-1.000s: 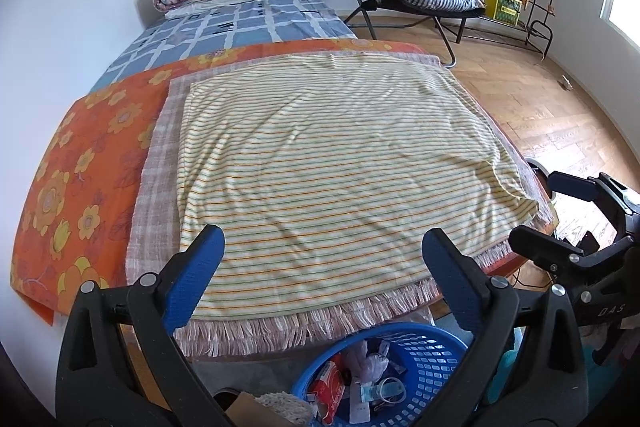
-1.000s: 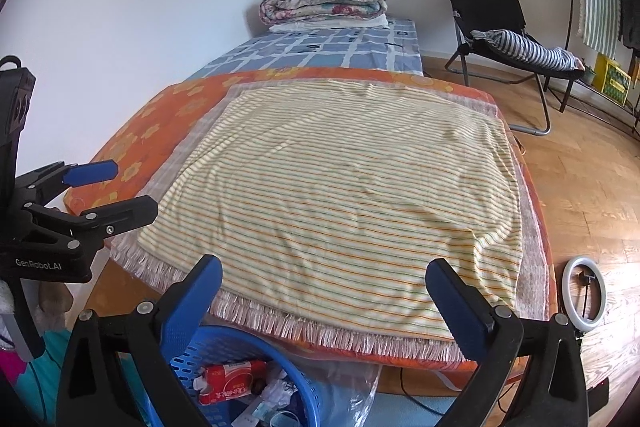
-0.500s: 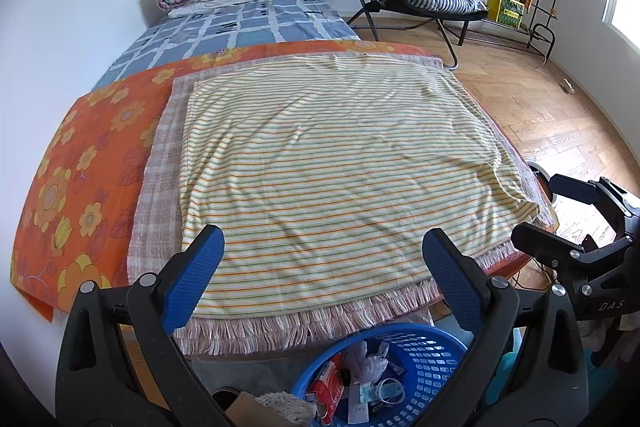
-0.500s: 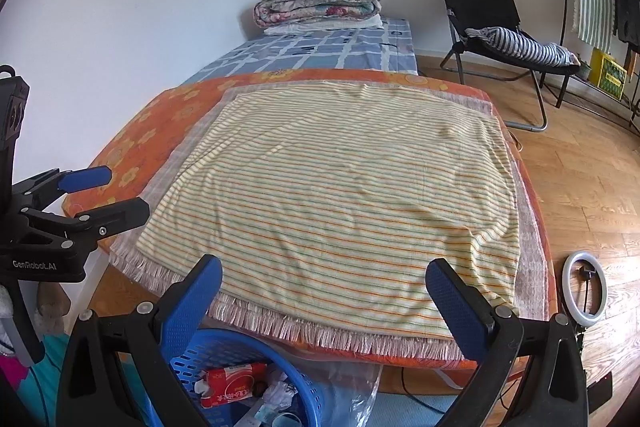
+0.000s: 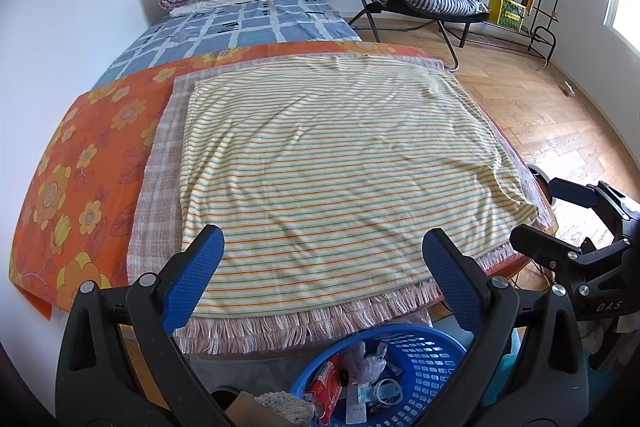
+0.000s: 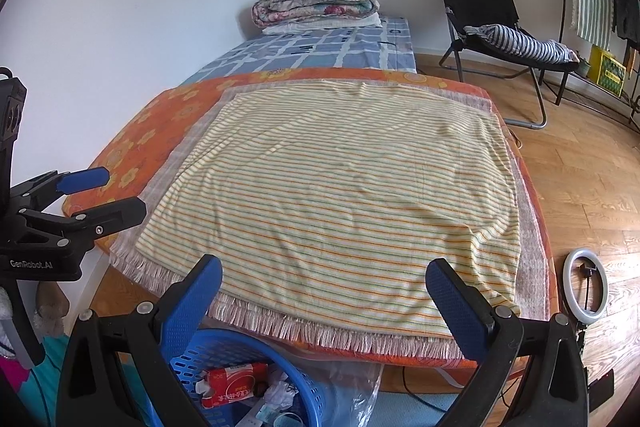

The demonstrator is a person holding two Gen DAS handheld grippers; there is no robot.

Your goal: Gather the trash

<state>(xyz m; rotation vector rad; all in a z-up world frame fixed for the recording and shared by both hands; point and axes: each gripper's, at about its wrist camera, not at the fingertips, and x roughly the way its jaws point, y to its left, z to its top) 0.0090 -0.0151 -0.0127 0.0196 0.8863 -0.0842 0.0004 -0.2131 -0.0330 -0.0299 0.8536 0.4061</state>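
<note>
**Trash already in basket, bed bare of litter**

Judged nearly done: red packet [image 6: 234,385], crumpled tissue and wrappers sat in blue basket [image 5: 430,357] below near edge of bed. Saw no litter on striped blanket [image 5: 340,163]. Left gripper [image 5: 322,267] and right gripper [image 6: 324,291] both spread wide, holding nothing, touching nothing, poised over basket

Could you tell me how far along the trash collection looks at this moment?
Wrappers and a red packet already lie in the blue basket. Nothing is in hand: the left gripper and right gripper are both open. No trash shows on the striped blanket, so little seems left.
</note>
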